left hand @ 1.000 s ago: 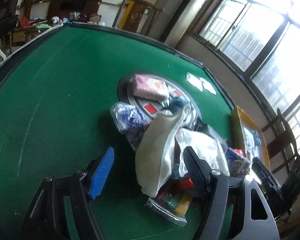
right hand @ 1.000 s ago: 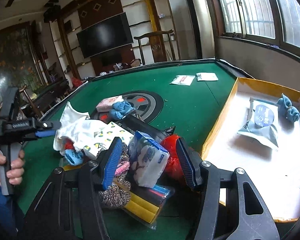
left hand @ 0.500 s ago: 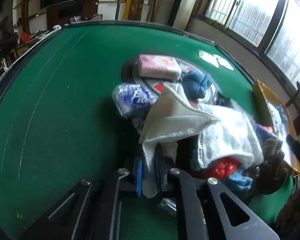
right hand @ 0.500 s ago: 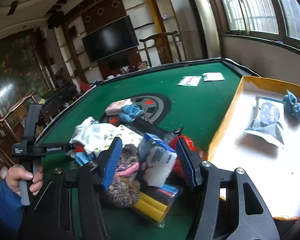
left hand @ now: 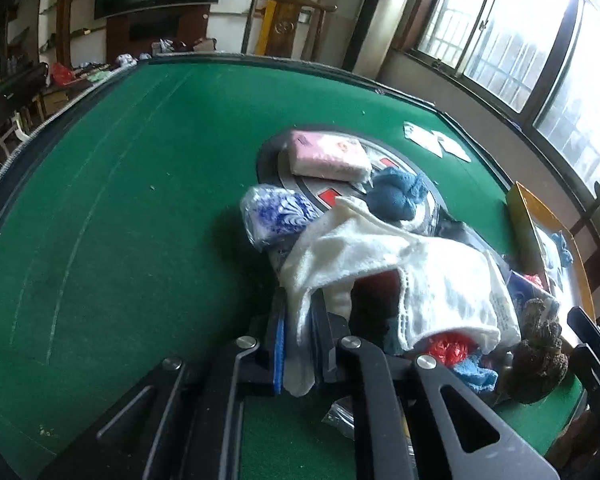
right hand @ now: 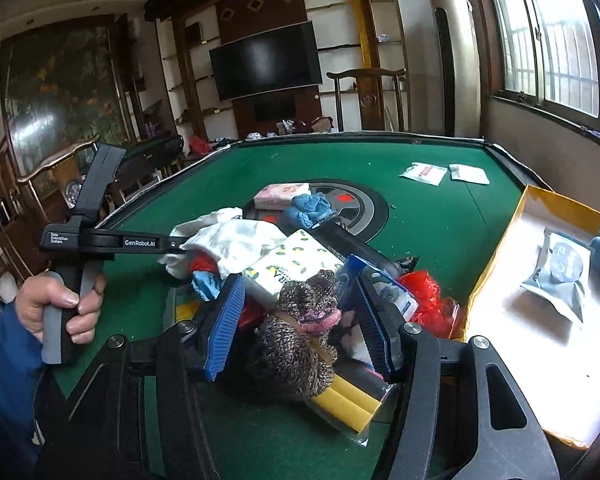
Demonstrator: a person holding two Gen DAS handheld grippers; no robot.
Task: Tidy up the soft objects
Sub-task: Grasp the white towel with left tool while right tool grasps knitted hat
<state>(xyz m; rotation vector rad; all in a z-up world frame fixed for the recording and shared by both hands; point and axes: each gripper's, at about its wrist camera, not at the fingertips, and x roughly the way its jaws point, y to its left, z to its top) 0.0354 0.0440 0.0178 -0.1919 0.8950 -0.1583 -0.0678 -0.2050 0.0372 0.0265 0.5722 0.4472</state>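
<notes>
Left gripper (left hand: pixel 298 344) clamped on near-left corner of white cloth (left hand: pixel 384 264) draped rightward over the pile; yellow box (right hand: pixel 496 264) lies far right, nearer the right gripper (right hand: pixel 300 328), which straddles the knit hat (right hand: pixel 300 328), hold unclear.

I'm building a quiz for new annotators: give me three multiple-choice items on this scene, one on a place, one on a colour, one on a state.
1. Where does the pink tissue pack lie?
A. in the yellow box
B. on the table's round centre disc
C. on the floor

2. What colour is the table's felt?
A. green
B. red
C. grey

3. What is the left gripper doing?
A. hanging open over bare felt
B. shut on the white cloth
C. holding a sponge

Answers:
1 B: the pink tissue pack rests on the round centre disc.
2 A: the felt is green.
3 B: the left gripper pinches the white cloth.
</notes>
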